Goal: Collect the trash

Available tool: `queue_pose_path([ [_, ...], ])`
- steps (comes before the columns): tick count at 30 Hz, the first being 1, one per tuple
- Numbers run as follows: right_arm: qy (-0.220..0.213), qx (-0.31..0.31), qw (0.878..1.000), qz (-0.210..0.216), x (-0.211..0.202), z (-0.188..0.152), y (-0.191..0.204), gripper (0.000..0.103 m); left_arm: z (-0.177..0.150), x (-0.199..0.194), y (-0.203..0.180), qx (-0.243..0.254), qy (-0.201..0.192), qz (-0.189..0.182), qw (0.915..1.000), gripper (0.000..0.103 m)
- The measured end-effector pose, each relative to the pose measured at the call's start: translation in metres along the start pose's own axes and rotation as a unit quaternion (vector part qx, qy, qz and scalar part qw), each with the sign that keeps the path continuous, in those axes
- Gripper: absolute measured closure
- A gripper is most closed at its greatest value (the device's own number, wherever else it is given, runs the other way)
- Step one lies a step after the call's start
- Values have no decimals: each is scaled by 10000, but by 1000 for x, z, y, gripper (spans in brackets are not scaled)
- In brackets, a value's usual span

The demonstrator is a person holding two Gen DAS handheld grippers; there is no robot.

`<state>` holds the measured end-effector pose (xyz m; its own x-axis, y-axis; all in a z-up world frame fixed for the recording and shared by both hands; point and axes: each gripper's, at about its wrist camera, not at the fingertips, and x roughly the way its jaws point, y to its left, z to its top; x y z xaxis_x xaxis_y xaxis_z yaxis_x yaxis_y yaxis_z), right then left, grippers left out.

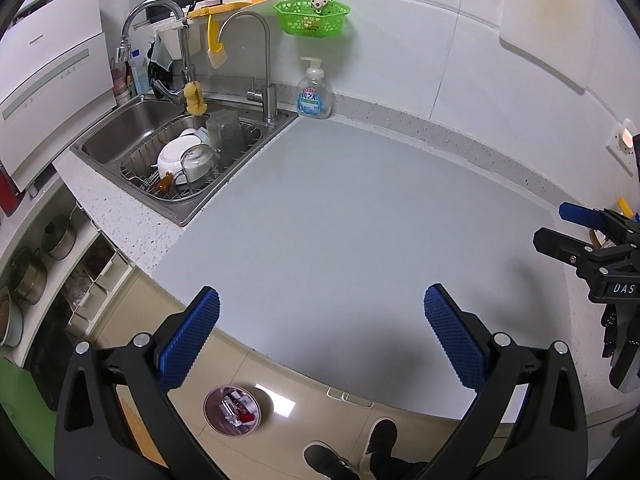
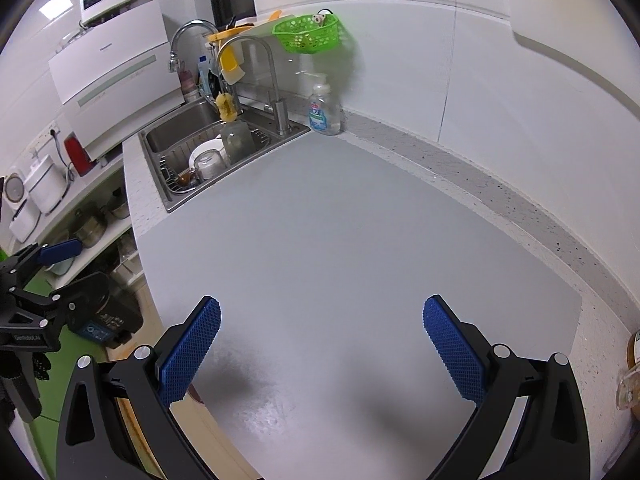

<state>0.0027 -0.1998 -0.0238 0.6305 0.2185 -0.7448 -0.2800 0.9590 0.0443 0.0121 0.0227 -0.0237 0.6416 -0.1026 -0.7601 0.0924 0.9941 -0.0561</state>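
Left wrist view: our left gripper [image 1: 322, 344] is spread and empty above the counter mat [image 1: 360, 216]; our right gripper [image 2: 322, 346] likewise. We find no trash on the mat; the bin [image 1: 232, 410] on the floor below holds scraps. We judge collection near complete. Sink [image 1: 116, 136] and soap bottle [image 1: 314, 94] stand clear.

My left black two-finger gripper [image 1: 320, 340] and my right black two-finger gripper [image 2: 320, 344] match — curved matte arms, silver round screws, blue diamond-textured pads [image 2: 192, 352]. White "DAS" lettering marks one body. I wear dark shoes with pale soles [image 1: 380, 440] — black knit gloves too.
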Motion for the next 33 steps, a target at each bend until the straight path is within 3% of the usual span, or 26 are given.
queue_pose_path([
  [33, 72, -25, 9999, 85, 3, -5, 6, 6, -2, 0, 3, -192, 18, 63, 9998, 3],
])
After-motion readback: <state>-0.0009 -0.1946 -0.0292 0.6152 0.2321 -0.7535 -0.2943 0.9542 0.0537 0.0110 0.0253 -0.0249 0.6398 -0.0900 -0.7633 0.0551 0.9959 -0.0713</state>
